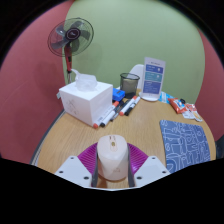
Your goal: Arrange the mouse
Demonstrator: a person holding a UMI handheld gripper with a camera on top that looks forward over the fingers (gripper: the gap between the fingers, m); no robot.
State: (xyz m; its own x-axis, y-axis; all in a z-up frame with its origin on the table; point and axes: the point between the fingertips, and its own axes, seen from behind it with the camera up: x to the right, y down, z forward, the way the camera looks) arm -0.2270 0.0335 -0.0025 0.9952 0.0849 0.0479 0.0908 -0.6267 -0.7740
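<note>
A cream-white mouse (112, 158) sits between my two fingers, with both magenta pads (88, 158) pressed against its sides. My gripper (112, 170) is shut on the mouse and holds it over the near part of the round wooden table (140, 130). A blue patterned mouse pad (186, 144) lies on the table ahead and to the right of the fingers.
A white tissue box (86, 99) stands ahead to the left. Several markers (124, 104) lie beyond it, next to a black mesh cup (130, 81) and a white-blue box (152, 78). A fan (71, 40) stands behind the table.
</note>
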